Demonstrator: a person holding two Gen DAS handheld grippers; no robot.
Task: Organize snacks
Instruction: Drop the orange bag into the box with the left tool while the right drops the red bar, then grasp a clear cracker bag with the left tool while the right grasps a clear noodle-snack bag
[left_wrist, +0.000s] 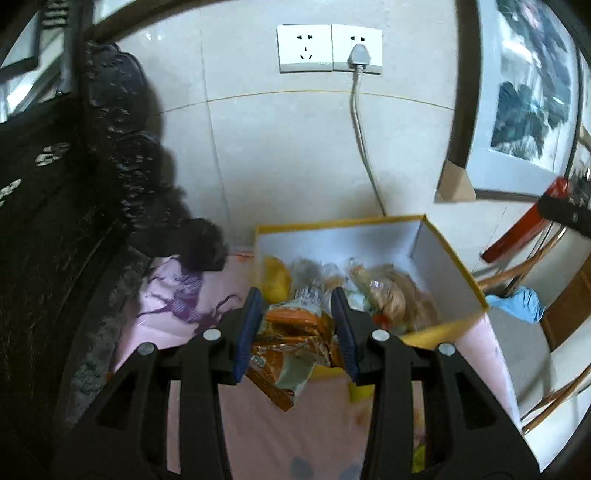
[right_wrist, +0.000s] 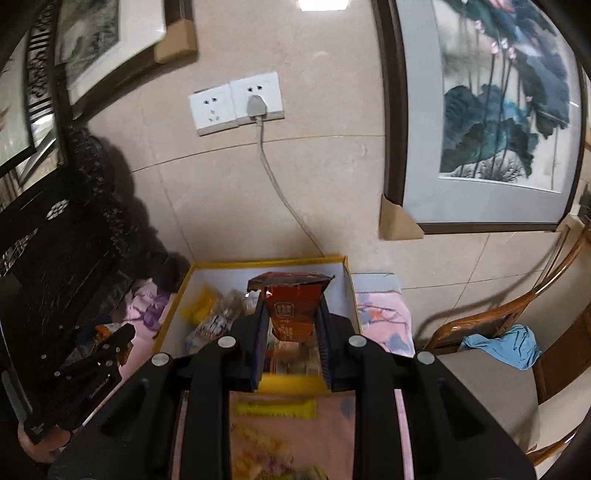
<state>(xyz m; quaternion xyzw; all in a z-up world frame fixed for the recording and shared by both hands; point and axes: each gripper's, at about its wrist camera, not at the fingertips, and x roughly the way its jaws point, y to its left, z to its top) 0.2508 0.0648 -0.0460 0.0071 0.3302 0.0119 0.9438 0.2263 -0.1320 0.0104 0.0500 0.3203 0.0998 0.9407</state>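
A: Left wrist view — left gripper (left_wrist: 297, 328) clamped on an orange snack packet (left_wrist: 291, 332), held over the near rim of the yellow box (left_wrist: 448, 254).

B: Right wrist view — right gripper (right_wrist: 291, 330) nearly closed, pinching a red packet (right_wrist: 293, 306) above the box. Risk: either thin wrapper slips and lands outside.
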